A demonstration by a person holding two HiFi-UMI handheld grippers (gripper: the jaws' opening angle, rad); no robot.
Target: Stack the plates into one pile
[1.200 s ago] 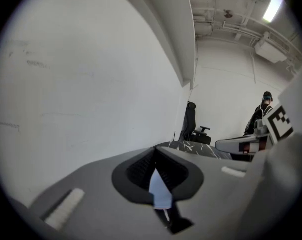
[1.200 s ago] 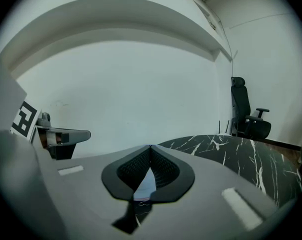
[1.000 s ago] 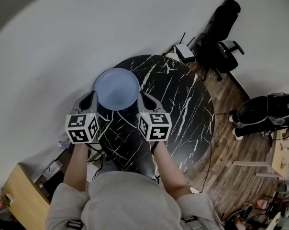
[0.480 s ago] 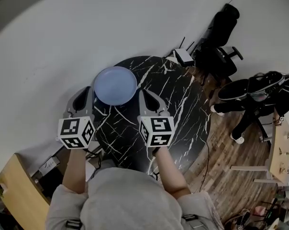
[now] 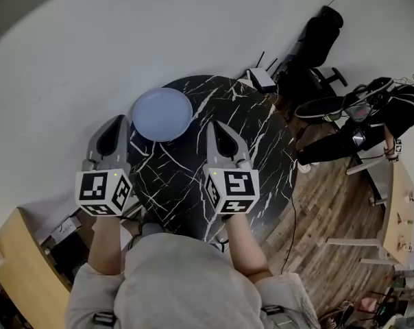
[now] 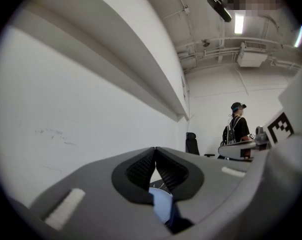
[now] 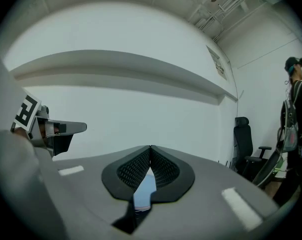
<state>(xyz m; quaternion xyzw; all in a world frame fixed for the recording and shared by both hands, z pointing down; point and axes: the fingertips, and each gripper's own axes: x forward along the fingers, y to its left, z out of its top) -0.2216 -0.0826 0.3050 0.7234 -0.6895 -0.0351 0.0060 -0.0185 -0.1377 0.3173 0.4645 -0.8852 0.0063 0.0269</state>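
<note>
A light blue plate (image 5: 161, 114) lies at the far left edge of the round black marble table (image 5: 255, 149); whether others lie under it I cannot tell. My left gripper (image 5: 118, 118) hovers above the table's left rim, just left of the plate, jaws shut and empty. To the plate's right my right gripper (image 5: 212, 123) hangs over the marble, also shut with nothing held. In the left gripper view the pads meet at the tip of the left gripper (image 6: 155, 149) and the plate (image 6: 161, 206) shows below them. In the right gripper view the right gripper (image 7: 150, 147) is closed above the plate (image 7: 142, 191).
A white wall runs behind the table. A black office chair (image 5: 318, 27) and a small white box with antennas (image 5: 263, 79) stand past the far edge. A person in dark clothes (image 5: 361, 112) is at the right, near a wooden desk (image 5: 399, 211). A wooden cabinet (image 5: 18, 273) sits lower left.
Both grippers have lifted and drawn back from the plate's sides towards me. The plate stays on the table. The person at the right has moved.
</note>
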